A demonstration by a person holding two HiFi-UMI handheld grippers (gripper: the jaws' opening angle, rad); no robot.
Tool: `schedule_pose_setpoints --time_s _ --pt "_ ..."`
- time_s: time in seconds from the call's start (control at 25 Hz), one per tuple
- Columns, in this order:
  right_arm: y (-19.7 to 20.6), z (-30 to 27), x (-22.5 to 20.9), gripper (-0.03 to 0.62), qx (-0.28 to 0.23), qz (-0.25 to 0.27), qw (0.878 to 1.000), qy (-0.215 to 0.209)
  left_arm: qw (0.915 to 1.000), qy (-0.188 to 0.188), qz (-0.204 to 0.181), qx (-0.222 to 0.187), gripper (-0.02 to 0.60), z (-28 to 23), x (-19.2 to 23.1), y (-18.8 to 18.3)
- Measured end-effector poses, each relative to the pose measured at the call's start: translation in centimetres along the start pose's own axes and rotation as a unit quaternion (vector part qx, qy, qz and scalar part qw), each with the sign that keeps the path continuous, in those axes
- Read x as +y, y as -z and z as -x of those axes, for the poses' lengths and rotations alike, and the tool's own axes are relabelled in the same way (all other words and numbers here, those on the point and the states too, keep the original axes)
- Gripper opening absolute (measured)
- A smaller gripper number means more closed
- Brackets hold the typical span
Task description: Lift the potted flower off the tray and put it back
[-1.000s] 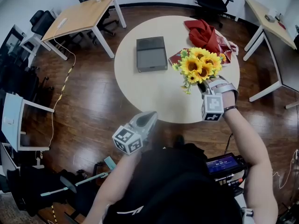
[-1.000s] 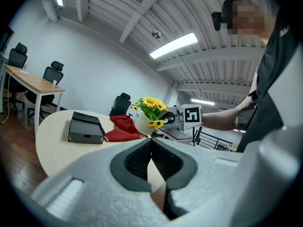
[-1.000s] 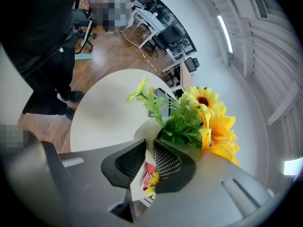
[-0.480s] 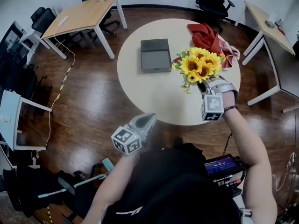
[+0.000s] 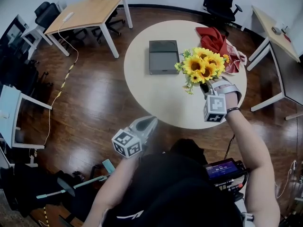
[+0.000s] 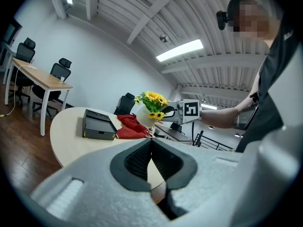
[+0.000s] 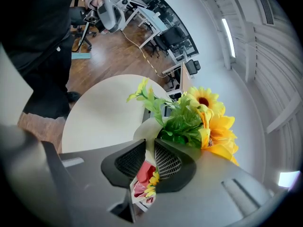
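Note:
The potted flower (image 5: 201, 66), yellow sunflowers in a white pot, hangs in the air over the right part of the round table (image 5: 156, 91). My right gripper (image 5: 207, 88) is shut on the pot's rim (image 7: 147, 131), with the blooms (image 7: 208, 122) just beyond the jaws. The dark grey tray (image 5: 164, 56) lies on the table to the left of the flower, with nothing on it. My left gripper (image 5: 147, 123) is shut and holds nothing, off the table's near edge. In the left gripper view, past the left gripper (image 6: 151, 157), the tray (image 6: 98, 125) and the held flower (image 6: 151, 105) show.
A red cloth (image 5: 214, 38) lies bunched on the table behind the flower. Wooden desks (image 5: 90, 13) and office chairs (image 5: 221, 3) stand around the table on a dark wood floor. A cable (image 5: 64, 82) trails across the floor at the left.
Both grippers and the flower keep their places. Only the head view has drifted a little, so the table sits slightly further right in the picture.

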State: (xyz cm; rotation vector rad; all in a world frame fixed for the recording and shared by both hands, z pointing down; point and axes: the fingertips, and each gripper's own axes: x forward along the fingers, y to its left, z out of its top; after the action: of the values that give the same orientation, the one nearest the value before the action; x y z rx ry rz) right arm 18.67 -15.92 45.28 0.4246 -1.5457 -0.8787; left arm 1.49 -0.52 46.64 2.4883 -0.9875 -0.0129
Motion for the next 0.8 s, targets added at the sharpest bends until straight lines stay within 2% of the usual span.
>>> schedule_pose_setpoints --time_s 0.2,0.32,0.52,0.8 --pt "1.0 0.2 1.7 0.058 -0.003 0.013 1.000 -0.017 0.9995 -0.010 0.028 0.004 0.005 -0.4 -1.6 2.3" --pt "0.7 0.1 2.2 0.058 -0.013 0.016 1.000 -0.019 0.9994 -0.015 0.028 0.011 0.005 -0.4 -2.0 2.5" --pt "-1.0 -4.8 1.4 0.058 -0.034 0.024 0.999 -0.010 0.9993 -0.035 0.011 0.003 0.005 -1.7 2.0 2.1" --pt "-4.6 -8.2 -2.2 0.054 -0.048 0.042 0.998 -0.011 0.9992 -0.039 0.008 -0.002 0.005 -2.0 6.1 -1.3"
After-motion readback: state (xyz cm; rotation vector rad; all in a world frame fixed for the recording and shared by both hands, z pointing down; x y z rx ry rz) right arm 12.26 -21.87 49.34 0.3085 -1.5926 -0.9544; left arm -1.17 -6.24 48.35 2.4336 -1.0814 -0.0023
